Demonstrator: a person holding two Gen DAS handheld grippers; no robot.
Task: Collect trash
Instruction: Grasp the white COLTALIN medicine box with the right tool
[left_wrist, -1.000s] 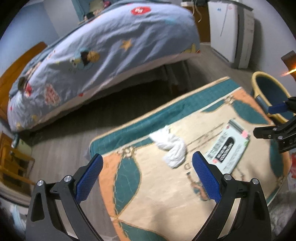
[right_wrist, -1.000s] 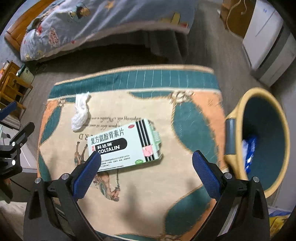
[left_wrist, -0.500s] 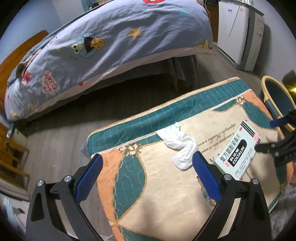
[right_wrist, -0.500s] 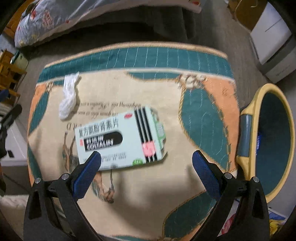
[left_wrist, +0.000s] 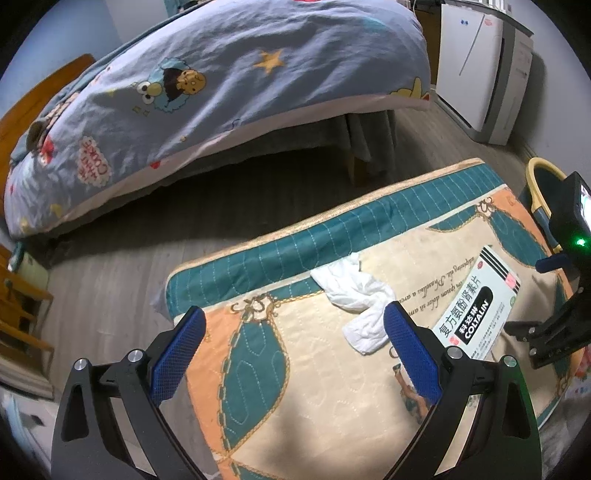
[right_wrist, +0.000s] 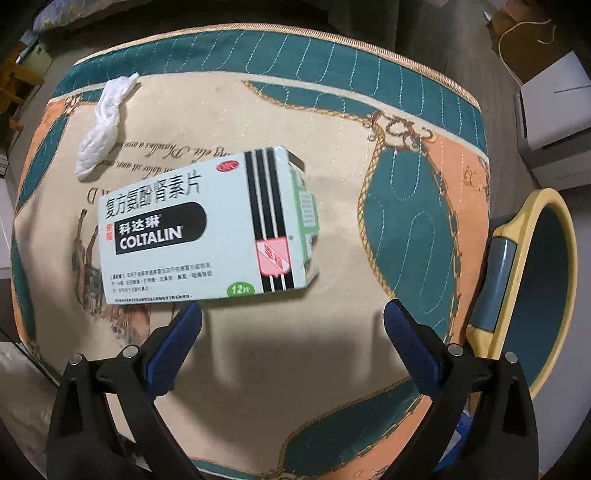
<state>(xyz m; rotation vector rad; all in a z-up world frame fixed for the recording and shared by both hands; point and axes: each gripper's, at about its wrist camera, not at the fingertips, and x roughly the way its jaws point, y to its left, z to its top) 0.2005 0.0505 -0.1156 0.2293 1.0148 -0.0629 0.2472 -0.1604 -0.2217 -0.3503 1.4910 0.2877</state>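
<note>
A pale green Coltalin medicine box (right_wrist: 207, 225) lies flat on a patterned quilted mat (right_wrist: 332, 350). My right gripper (right_wrist: 291, 325) is open and empty, low over the mat, its left fingertip just below the box's near edge. A crumpled white tissue (right_wrist: 101, 125) lies at the mat's far left. In the left wrist view the tissue (left_wrist: 360, 299) lies just beyond my open, empty left gripper (left_wrist: 291, 328), close to its right finger, with the box (left_wrist: 476, 306) to its right. The right gripper's body (left_wrist: 554, 295) shows at that view's right edge.
A yellow-rimmed blue trash bin (right_wrist: 535, 288) stands on the floor just right of the mat; it also shows in the left wrist view (left_wrist: 543, 184). A bed with a blue cartoon duvet (left_wrist: 221, 81) stands behind the mat. A white appliance (left_wrist: 484, 62) stands at the back right.
My right gripper has moved down and closer to the medicine box, which now looks larger. My left gripper has shifted so the tissue sits nearer its right finger.
</note>
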